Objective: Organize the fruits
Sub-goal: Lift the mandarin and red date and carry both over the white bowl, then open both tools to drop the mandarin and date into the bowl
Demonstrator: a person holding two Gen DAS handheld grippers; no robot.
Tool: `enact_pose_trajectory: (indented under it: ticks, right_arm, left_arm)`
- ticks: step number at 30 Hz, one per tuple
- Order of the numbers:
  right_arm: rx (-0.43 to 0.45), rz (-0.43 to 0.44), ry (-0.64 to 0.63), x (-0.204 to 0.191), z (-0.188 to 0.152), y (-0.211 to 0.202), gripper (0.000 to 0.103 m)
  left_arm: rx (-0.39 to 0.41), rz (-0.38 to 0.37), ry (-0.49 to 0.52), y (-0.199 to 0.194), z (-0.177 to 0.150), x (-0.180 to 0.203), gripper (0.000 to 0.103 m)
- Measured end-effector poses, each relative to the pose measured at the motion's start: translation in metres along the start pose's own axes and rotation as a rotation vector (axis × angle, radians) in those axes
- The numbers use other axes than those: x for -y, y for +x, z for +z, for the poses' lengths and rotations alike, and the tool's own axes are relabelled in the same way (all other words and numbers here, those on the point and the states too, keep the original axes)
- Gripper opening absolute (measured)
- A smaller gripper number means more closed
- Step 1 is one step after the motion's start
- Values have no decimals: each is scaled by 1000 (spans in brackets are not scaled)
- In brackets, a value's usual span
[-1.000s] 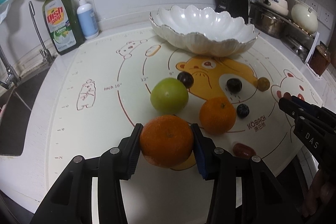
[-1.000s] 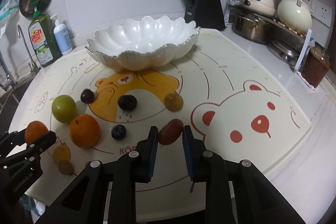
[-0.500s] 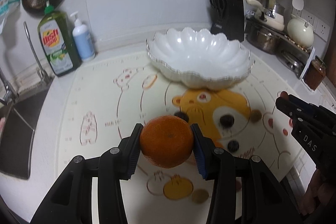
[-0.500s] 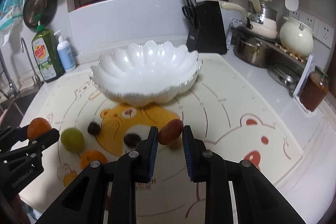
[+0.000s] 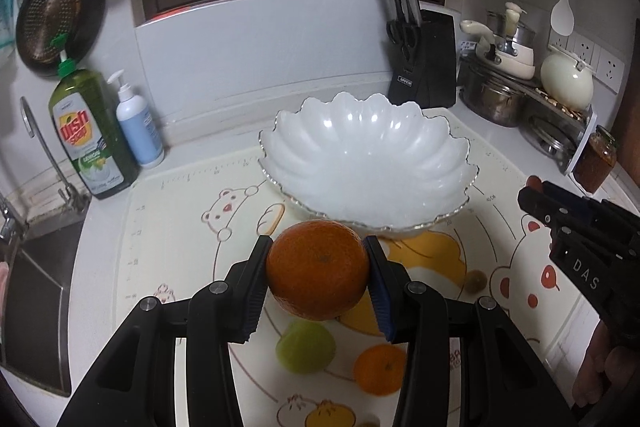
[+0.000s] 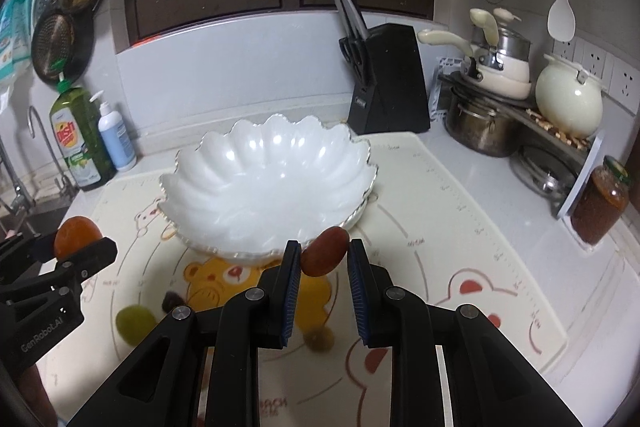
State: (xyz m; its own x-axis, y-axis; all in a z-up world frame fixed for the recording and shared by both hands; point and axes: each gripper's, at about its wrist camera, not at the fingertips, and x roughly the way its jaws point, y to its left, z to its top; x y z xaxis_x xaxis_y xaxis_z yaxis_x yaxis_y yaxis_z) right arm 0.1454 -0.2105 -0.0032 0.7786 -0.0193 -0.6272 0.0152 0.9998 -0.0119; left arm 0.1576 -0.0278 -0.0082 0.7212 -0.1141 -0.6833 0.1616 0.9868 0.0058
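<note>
The left claw (image 5: 318,281) pinches an orange (image 5: 318,269) at its widest sides, low centre of the frame, lifted clear of the surface so it can go over the scalloped rim of the white bowl (image 5: 366,163), which sits just beyond it, upper centre. The right claw (image 6: 324,261) grips a small reddish-brown fruit (image 6: 325,251) (likely a date) between its pads, just short of the bowl's near rim. A green fruit (image 5: 306,347) and a second orange (image 5: 380,369) lie on the mat (image 5: 168,239) below.
</note>
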Motion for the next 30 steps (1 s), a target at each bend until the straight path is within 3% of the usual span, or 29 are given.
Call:
enact_pose_trajectory:
  ticks: [18,30]
  right_arm:
    - [-34,-40,-34,3,44,59,25]
    - [-99,-18,-19,8,51,101,25]
  left_arm:
    - [-32,13,-49,64,47,-10,45]
    - [-74,30,-65,107,62,-10,45]
